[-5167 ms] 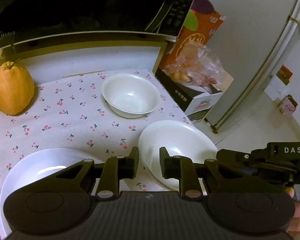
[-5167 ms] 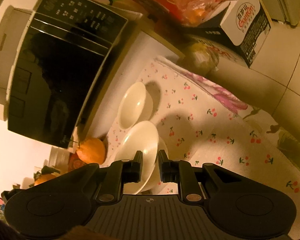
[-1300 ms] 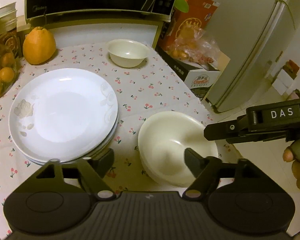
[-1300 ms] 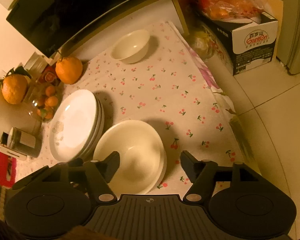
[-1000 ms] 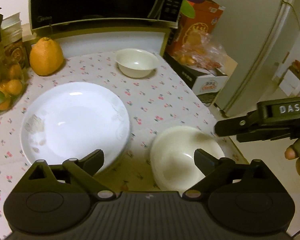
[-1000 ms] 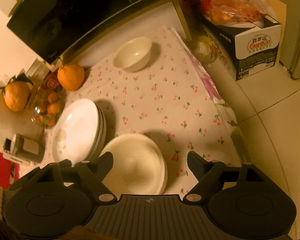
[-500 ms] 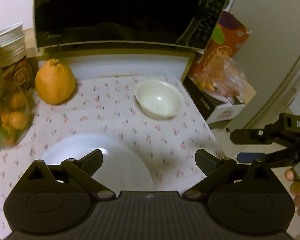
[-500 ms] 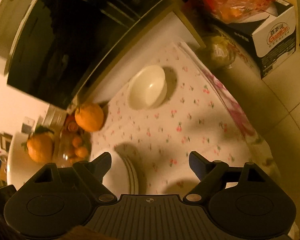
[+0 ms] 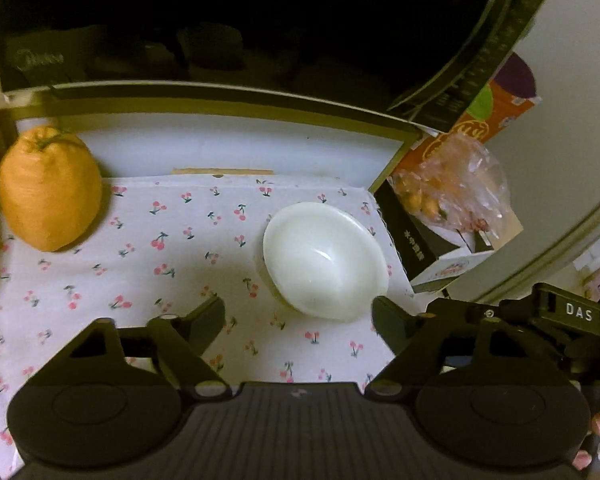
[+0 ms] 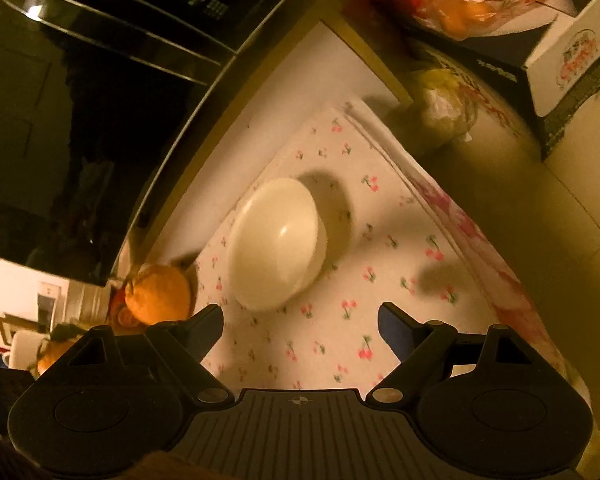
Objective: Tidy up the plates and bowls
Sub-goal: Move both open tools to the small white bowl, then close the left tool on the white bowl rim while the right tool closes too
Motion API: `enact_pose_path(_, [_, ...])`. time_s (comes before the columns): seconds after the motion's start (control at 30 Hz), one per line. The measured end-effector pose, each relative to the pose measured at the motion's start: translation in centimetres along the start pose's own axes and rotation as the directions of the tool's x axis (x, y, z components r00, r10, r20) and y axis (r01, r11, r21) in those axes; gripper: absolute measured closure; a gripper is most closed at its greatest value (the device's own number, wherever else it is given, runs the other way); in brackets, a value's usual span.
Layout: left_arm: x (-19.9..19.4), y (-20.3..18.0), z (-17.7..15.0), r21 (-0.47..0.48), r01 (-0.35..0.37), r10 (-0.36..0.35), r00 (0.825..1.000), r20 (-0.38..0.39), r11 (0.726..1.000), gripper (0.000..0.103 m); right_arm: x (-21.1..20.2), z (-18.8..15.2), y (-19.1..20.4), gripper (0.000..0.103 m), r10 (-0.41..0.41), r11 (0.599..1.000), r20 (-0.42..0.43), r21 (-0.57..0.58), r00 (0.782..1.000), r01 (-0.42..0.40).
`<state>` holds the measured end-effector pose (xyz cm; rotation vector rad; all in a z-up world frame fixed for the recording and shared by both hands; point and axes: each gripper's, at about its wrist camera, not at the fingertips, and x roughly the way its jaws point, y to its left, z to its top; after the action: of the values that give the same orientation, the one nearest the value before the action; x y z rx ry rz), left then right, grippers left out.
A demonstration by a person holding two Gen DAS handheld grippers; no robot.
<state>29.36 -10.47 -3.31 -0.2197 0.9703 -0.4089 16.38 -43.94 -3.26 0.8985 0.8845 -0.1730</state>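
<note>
Left wrist view shows the left gripper (image 9: 298, 316) with its jaws apart and nothing between them; they have just been closing, though a wide gap remains. Just ahead of its right finger, and apart from it, the white bowl (image 9: 324, 260) sits upright on the cherry-print cloth (image 9: 140, 264). Further ahead and to the left of the claw lies a large orange citrus fruit (image 9: 50, 190), and beyond both stands the black microwave (image 9: 220, 24) on its shelf. To the right of the claw, off the cloth's edge, a carton (image 9: 440, 256) carries a clear bag of small oranges (image 9: 456, 184), and the other tool reaches in at the right edge.

Right wrist view has the right gripper (image 10: 300, 324) spread wide and empty above the cloth. The bowl (image 10: 276, 244) rests ahead of its left finger, not touching it, with the citrus fruit (image 10: 158, 294) just left of that finger's tip and the microwave (image 10: 100, 100) far ahead on the left
</note>
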Motion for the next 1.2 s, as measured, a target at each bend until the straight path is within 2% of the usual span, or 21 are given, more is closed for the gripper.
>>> enact_pose_path(0.13, [1.7, 0.9, 0.7, -0.041, 0.026, -0.027, 1.000, -0.010, 0.999, 0.046, 1.2, 0.6, 0.9, 0.024, -0.006, 0.999, 0.013, -0.036, 1.000, 0.007])
enact_pose_path(0.23, [2.7, 1.4, 1.0, -0.074, 0.044, -0.045, 0.999, -0.009, 0.996, 0.057, 2.0, 0.9, 1.4, 0.037, -0.008, 0.998, 0.017, -0.056, 1.000, 0.009])
enact_pose_path(0.4, [3.8, 1.7, 1.1, -0.085, 0.038, -0.039, 0.999, -0.004, 0.996, 0.069, 3.3, 1.4, 1.5, 0.064, -0.042, 0.997, 0.036, -0.069, 0.998, 0.044])
enact_pose_path(0.43, [4.0, 1.7, 1.2, -0.085, 0.035, -0.036, 0.999, -0.002, 0.996, 0.073, 3.5, 1.4, 1.3, 0.066, -0.048, 0.997, 0.040, -0.065, 0.998, 0.051])
enact_pose_path(0.63, [4.2, 1.9, 1.3, -0.087, 0.045, -0.043, 0.999, 0.024, 0.995, 0.081, 4.2, 1.5, 0.7, 0.077, -0.070, 0.996, 0.058, -0.048, 0.996, 0.073])
enact_pose_path(0.8, [4.6, 1.4, 1.1, -0.075, 0.038, -0.035, 0.998, 0.046, 0.996, 0.087, 4.5, 1.4, 0.6, 0.092, -0.089, 0.994, 0.075, -0.056, 0.993, 0.094])
enact_pose_path(1.0, [4.2, 1.0, 0.9, -0.063, 0.002, 0.002, 0.998, 0.060, 0.998, 0.094, 3.7, 1.1, 1.5, 0.094, -0.102, 0.990, 0.102, -0.086, 0.989, 0.111])
enact_pose_path(1.2, [3.2, 0.6, 0.7, -0.060, -0.010, 0.014, 0.998, 0.063, 0.998, 0.095, 2.8, 0.5, 2.2, 0.093, -0.109, 0.989, 0.102, -0.092, 0.989, 0.118])
